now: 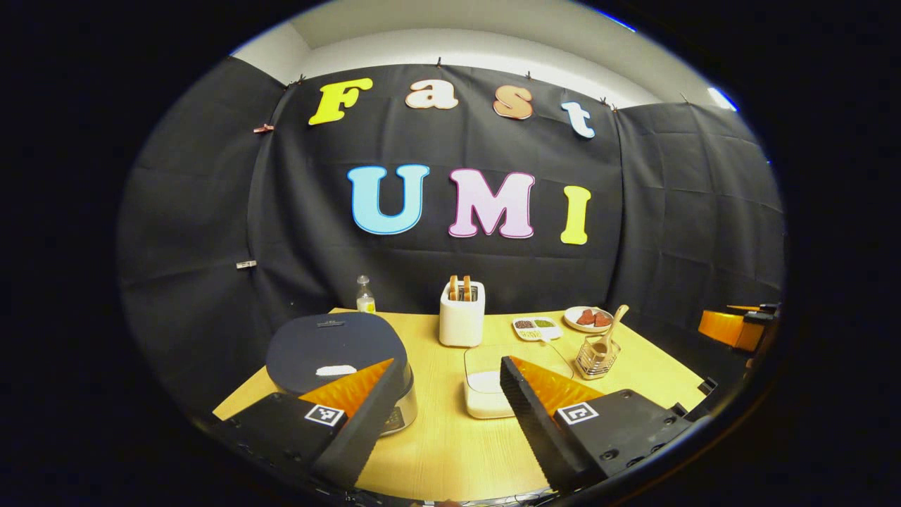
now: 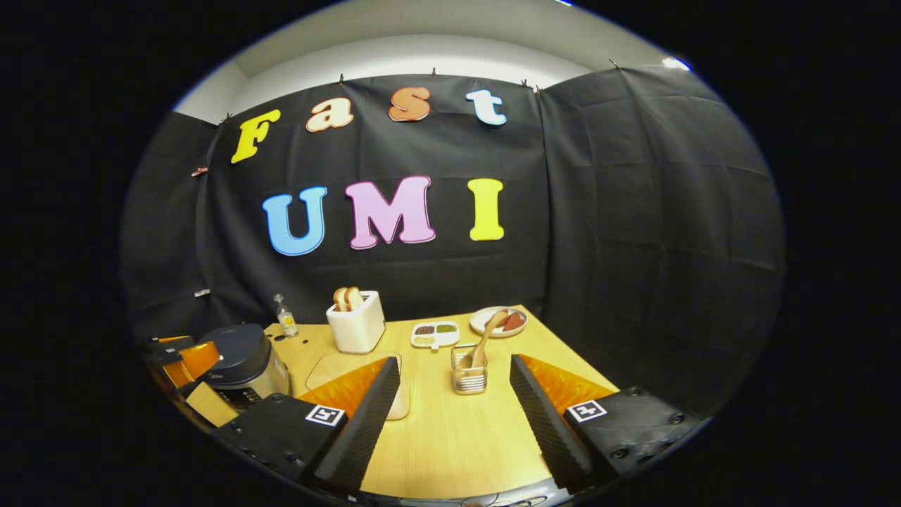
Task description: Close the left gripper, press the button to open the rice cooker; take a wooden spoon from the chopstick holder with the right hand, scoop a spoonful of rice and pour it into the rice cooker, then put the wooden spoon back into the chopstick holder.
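The rice cooker (image 1: pixel 331 348) stands at the table's left with its dark lid down; it also shows at the left of the right gripper view (image 2: pixel 243 362). My left gripper (image 1: pixel 450 362) is open, its left finger in front of the cooker's right side. The wooden spoon (image 2: pixel 486 338) leans in the wire chopstick holder (image 2: pixel 469 373), just beyond my open right gripper (image 2: pixel 454 359). The holder (image 1: pixel 597 355) and spoon (image 1: pixel 611 331) appear right of centre in the left gripper view. A white rice box (image 1: pixel 493 384) with a clear lid sits mid-table.
A white toaster (image 1: pixel 462 313) with bread stands at the back, a small bottle (image 1: pixel 364 296) to its left. A divided dish (image 1: pixel 536 327) and a plate (image 1: pixel 588 318) with red pieces lie at the back right. The other gripper (image 1: pixel 735 327) is at the far right edge.
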Demonstrator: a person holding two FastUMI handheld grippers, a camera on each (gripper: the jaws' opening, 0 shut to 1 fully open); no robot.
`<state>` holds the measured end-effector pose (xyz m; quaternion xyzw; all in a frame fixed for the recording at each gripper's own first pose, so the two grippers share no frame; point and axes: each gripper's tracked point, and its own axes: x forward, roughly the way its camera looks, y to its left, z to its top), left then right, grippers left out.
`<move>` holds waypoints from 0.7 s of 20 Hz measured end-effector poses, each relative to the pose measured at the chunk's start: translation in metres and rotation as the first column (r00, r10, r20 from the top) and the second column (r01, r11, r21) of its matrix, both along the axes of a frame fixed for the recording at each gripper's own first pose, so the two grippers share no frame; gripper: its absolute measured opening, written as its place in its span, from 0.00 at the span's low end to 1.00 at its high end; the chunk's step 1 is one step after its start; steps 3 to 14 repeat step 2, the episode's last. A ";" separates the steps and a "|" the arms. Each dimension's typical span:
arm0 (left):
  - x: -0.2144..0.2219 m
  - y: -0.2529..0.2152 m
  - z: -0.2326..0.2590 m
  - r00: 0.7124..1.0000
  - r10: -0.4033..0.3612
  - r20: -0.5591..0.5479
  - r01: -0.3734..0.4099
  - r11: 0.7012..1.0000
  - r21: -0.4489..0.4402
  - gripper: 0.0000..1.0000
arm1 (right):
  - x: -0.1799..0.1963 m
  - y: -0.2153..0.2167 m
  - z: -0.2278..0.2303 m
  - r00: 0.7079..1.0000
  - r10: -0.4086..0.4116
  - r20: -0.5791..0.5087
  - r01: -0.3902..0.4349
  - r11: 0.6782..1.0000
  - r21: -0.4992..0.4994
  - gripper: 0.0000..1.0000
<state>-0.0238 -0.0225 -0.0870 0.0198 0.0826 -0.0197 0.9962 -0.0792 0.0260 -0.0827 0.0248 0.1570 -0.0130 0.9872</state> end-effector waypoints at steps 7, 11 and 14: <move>0.000 0.003 0.000 1.000 0.004 -0.003 -0.004 1.000 0.000 0.94 | -0.001 0.003 0.000 1.000 0.014 -0.002 -0.014 1.000 -0.015 0.99; 0.000 0.003 0.000 1.000 0.004 -0.003 -0.004 1.000 0.000 0.94 | -0.001 0.003 0.000 1.000 0.014 -0.002 -0.014 1.000 -0.015 0.99; 0.000 0.003 0.000 1.000 0.004 -0.003 -0.004 1.000 0.000 0.94 | -0.001 0.003 0.000 1.000 0.014 -0.002 -0.014 1.000 -0.015 0.99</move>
